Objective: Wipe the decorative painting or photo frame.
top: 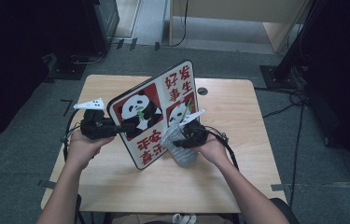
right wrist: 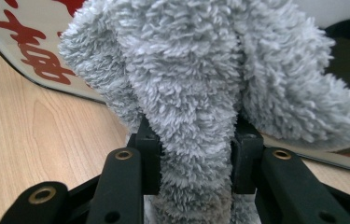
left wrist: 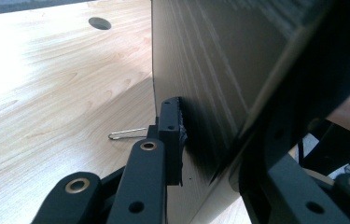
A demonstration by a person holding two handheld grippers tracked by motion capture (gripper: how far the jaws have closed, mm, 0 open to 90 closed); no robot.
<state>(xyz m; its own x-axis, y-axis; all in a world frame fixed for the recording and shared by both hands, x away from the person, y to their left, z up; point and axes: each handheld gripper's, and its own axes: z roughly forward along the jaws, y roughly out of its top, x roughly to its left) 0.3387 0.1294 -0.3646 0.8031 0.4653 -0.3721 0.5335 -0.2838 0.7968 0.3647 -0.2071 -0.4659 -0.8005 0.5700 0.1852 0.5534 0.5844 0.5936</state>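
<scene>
A flat board (top: 154,112) printed with pandas and red characters stands tilted on the wooden table (top: 238,116), its lower corner down on the top. My left gripper (top: 116,127) is shut on the board's left edge. In the left gripper view its jaws clamp the board's plain brown back (left wrist: 219,70). My right gripper (top: 187,135) is shut on a grey fluffy cloth (top: 182,151), which lies against the board's lower right face. In the right gripper view the cloth (right wrist: 191,84) bulges out between the two jaws, and the board (right wrist: 23,46) lies just behind it.
A round cable hole (top: 202,91) sits in the table's far side. A thin wire loop (left wrist: 126,134) pokes out beside the left jaw. Cables (top: 298,121) run over the grey floor at the right, and dark stands flank the table.
</scene>
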